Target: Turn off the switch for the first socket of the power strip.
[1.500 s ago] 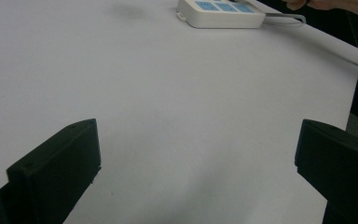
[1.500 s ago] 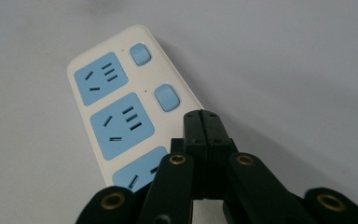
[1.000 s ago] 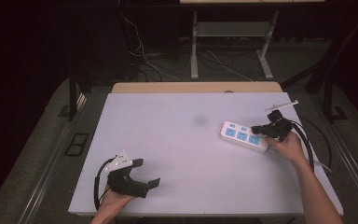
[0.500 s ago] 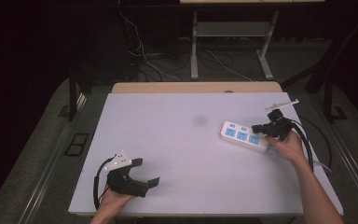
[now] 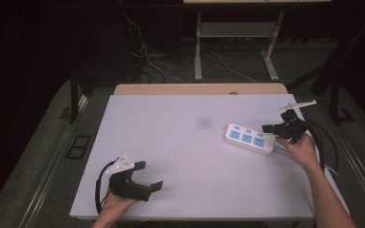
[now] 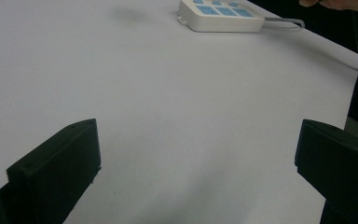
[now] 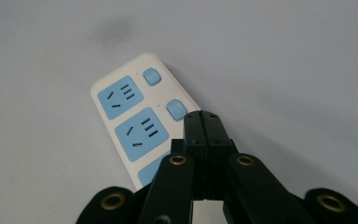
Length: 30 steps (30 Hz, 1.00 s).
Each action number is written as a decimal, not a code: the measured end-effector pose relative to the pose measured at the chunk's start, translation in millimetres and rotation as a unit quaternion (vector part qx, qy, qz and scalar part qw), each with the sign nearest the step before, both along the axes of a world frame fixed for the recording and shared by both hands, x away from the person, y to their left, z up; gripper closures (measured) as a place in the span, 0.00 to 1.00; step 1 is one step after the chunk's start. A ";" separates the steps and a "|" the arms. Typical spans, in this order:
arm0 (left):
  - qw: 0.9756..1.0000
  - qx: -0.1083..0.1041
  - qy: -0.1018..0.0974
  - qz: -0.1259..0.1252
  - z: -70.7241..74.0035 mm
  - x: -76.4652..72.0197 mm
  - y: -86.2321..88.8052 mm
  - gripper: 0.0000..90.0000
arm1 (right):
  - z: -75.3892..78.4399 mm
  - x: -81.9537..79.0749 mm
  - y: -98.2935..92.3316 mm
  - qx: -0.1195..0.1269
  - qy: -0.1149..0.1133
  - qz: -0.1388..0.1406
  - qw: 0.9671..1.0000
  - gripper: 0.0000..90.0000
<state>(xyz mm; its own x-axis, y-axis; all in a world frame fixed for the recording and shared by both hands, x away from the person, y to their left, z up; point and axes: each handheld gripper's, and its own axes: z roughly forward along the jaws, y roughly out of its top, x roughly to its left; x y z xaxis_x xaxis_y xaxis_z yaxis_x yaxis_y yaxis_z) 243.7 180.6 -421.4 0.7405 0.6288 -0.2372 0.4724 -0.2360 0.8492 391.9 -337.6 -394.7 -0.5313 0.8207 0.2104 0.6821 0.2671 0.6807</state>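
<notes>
While the white power strip (image 5: 249, 139) with 3 blue sockets lies flat on the pale bench (image 5: 195, 156), the right gripper (image 5: 269, 128) sits at the strip's cable end, its jaws pressed together with nothing between them, tips above the strip's button edge. Well apart from the strip, toward the bench's near edge, the left gripper (image 5: 151, 175) rests with jaws spread wide and empty.
</notes>
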 end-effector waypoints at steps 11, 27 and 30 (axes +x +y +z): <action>1.000 -0.002 -0.001 0.002 0.2 -0.1 0.0 0.00 | 10.3 -19.2 0.1 0.030 0.000 -0.022 0.999 0.82; 1.000 -0.002 0.000 0.001 0.3 -0.8 -0.6 0.00 | 15.4 -54.9 4.2 0.109 -0.023 -0.036 0.993 0.00; 1.000 -0.002 0.000 0.000 0.2 -0.8 -0.9 0.00 | 15.6 -63.3 7.8 0.113 -0.025 -0.028 0.993 0.00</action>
<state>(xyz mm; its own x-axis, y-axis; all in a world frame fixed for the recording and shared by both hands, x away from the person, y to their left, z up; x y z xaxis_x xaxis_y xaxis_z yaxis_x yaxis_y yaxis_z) 242.9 179.7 -421.2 0.7400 0.6286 -0.2393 0.4722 -0.2321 0.8504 328.6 -329.7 -379.1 -0.5008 0.7838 0.3672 0.6551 0.0660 0.7527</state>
